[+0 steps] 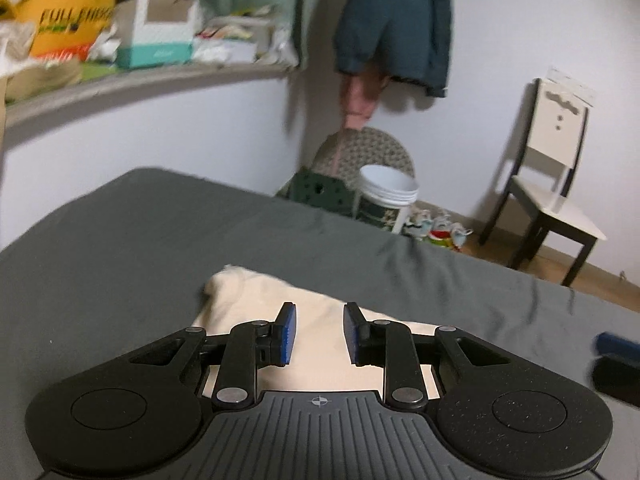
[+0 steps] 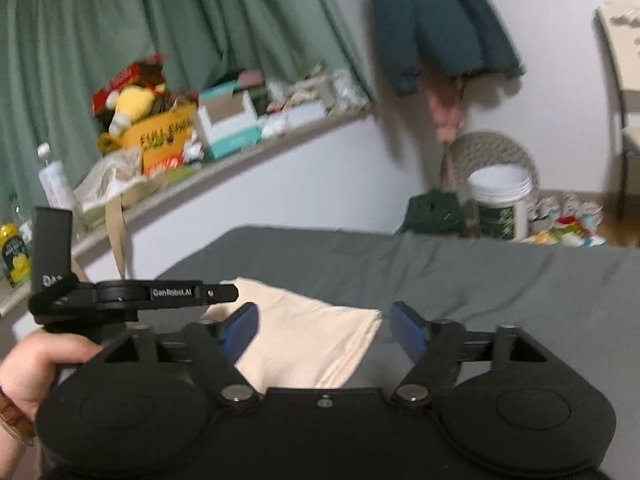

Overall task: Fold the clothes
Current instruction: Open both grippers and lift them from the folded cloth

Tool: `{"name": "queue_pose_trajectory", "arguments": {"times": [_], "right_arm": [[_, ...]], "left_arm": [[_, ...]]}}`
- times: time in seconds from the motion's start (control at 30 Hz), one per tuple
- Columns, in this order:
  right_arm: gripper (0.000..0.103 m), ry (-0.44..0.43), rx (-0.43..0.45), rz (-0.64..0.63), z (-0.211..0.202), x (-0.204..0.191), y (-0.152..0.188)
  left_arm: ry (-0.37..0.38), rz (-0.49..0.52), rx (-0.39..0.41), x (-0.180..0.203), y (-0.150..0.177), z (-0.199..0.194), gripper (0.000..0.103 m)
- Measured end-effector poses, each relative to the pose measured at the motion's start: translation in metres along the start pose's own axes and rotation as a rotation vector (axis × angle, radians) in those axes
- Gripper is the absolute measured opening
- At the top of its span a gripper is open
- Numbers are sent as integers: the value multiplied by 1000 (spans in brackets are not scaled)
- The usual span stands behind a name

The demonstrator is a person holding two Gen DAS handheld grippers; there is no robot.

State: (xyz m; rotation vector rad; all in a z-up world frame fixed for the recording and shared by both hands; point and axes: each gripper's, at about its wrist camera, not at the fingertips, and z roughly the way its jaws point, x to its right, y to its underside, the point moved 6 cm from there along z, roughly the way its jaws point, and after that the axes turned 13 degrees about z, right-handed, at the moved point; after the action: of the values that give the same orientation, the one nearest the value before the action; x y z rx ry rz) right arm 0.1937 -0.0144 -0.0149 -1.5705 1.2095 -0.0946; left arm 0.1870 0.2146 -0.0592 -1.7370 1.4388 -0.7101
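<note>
A folded cream garment (image 1: 264, 300) lies on the grey bed sheet (image 1: 120, 240). My left gripper (image 1: 319, 334) hovers over its near part, open, blue pads apart with nothing between them. In the right wrist view the same cream garment (image 2: 308, 344) lies flat in front of my right gripper (image 2: 326, 330), which stands wide open above it and holds nothing. The left gripper's body (image 2: 132, 296) and the person's hand (image 2: 36, 368) holding it show at the left of that view. A blue and black part of the right gripper (image 1: 616, 356) shows at the right edge of the left wrist view.
A cluttered shelf (image 1: 120, 80) with boxes runs along the wall behind the bed. A dark teal jacket (image 1: 396, 20) hangs on the wall. On the floor past the bed stand a white bucket (image 1: 386, 200), a green crate (image 1: 320, 196) and a wooden chair (image 1: 548, 184).
</note>
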Motion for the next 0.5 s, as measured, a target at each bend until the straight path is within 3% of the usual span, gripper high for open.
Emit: {"name": "queue_pose_trajectory", "arguments": {"times": [0.03, 0.1, 0.17, 0.33, 0.5], "right_arm": [[95, 9, 20, 3, -13, 2, -1], [101, 21, 51, 10, -37, 6, -2], [103, 29, 71, 14, -61, 9, 0], [103, 59, 92, -2, -113, 19, 10], [103, 121, 91, -14, -156, 27, 21]], "left_arm": [[-4, 16, 9, 5, 1, -8, 35], [-15, 45, 23, 17, 2, -22, 80], [-10, 75, 61, 27, 5, -48, 93], [60, 149, 163, 63, -6, -96, 93], [134, 105, 203, 98, -15, -126, 98]]}}
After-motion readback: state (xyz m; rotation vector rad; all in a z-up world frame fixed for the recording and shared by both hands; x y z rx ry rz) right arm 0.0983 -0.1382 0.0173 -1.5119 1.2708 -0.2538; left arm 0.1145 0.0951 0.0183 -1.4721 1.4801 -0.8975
